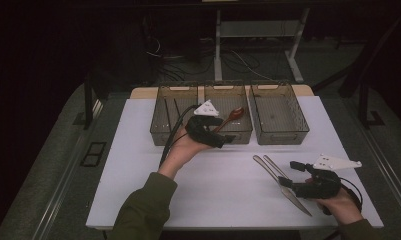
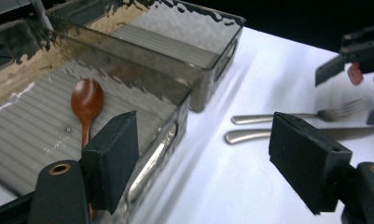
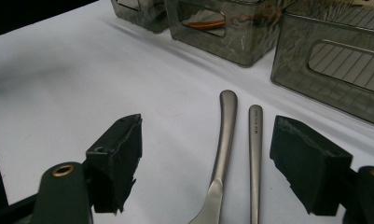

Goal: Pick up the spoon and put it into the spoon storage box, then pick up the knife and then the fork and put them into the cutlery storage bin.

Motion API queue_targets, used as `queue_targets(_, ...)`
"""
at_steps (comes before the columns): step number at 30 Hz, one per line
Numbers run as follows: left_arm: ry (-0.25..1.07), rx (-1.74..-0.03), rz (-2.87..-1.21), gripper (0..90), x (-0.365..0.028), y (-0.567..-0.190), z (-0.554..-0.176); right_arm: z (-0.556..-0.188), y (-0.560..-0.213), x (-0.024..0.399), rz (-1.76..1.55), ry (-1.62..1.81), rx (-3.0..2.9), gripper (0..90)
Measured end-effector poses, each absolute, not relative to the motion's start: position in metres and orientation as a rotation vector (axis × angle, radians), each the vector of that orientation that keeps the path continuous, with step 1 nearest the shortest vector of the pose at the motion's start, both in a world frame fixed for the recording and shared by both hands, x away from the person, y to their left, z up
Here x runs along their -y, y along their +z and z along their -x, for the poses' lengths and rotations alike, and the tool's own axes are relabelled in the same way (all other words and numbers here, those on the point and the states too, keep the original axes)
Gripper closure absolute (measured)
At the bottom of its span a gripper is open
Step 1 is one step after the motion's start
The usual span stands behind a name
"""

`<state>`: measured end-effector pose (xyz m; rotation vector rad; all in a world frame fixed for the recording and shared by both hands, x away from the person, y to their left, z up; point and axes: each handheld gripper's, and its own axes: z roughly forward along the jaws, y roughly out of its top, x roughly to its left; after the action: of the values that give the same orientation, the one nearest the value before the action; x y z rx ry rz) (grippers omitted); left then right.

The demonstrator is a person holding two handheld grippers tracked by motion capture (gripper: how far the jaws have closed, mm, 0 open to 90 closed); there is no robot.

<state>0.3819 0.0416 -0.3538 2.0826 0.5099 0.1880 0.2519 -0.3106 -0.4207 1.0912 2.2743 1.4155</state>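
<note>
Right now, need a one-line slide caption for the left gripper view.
Left gripper open beside the middle bin holding a wooden spoon.

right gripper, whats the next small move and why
Probably ease the right gripper down and close on one metal handle. Its jaws stand open over the steel knife and steel fork lying side by side on the white table, while the brown wooden spoon already lies in the middle smoked-plastic bin.

free: white table (image 1: 138, 170) front-left | blocked: three bins (image 1: 279, 114) behind; knife (image 1: 283, 187), fork (image 1: 274, 166) right
</note>
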Motion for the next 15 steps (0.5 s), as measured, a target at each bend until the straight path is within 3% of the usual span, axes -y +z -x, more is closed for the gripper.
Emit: queue_targets(15,0.187,-0.553,-2.045,14.0,-0.082,-0.373,-0.344,-0.253,-0.422,0.311,-1.089,1.411,-2.274,25.4)
